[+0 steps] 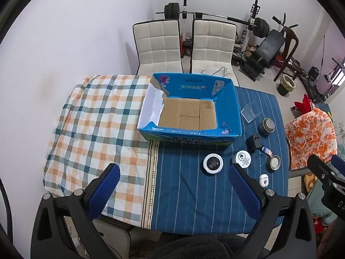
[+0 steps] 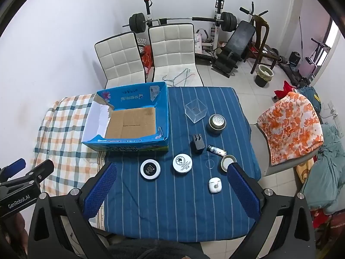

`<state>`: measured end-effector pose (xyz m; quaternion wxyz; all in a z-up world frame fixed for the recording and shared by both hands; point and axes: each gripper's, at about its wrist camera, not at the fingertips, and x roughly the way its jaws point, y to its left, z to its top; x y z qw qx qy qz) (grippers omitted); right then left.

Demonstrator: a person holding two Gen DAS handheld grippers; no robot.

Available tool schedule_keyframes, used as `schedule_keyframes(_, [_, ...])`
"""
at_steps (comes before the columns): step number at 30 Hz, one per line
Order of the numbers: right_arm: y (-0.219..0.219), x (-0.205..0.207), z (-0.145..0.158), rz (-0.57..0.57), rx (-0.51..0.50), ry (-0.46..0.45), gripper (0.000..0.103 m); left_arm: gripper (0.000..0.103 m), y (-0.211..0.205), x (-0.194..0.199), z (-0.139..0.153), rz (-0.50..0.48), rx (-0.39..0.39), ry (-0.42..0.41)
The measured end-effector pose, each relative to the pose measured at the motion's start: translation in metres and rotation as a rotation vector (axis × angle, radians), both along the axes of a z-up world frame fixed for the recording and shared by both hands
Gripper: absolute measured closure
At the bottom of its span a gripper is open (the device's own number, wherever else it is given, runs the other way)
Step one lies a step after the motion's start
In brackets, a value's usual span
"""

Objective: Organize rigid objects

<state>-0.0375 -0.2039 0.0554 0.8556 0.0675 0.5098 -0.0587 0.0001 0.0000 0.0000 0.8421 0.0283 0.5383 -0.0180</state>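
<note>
An empty blue cardboard box (image 1: 231, 108) (image 2: 163, 112) stands on the table. Right of it, on the blue striped cloth (image 2: 172, 205), lie a clear plastic cube (image 2: 195, 110), a metal strainer cup (image 2: 217, 122), a black charger (image 2: 198, 143), a small battery-like tube (image 2: 216, 150), a tape roll (image 2: 226, 161), a white round tin (image 2: 182, 163), a black-and-white round disc (image 2: 150, 169) and a white earbud case (image 2: 215, 185). My left gripper (image 1: 172, 177) is open and empty above the table's front. My right gripper (image 2: 170, 177) is open and empty, above the items.
A checked cloth (image 1: 97, 125) covers the table's left half. Two white chairs (image 1: 159, 45) stand behind the table. Gym equipment (image 2: 215, 21) lines the back wall. A chair with an orange floral cloth (image 2: 291, 127) stands to the right.
</note>
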Motion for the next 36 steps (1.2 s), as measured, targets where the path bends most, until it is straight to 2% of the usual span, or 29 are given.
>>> schedule_keyframes(20, [0.014, -0.004, 0.01, 0.002, -0.012, -0.013, 0.0, 0.0, 0.0, -0.001, 0.0, -0.002, -0.001, -0.019])
schedule_keyframes(34, [-0.004, -0.012, 0.01, -0.001, -0.006, -0.039, 0.0, 0.0, 0.0, -0.003, 0.0, -0.001, -0.005, -0.025])
schedule_keyframes(36, [-0.003, -0.013, 0.011, -0.002, -0.006, -0.039, 0.0, 0.0, -0.005, 0.0, 0.01, -0.001, -0.004, -0.026])
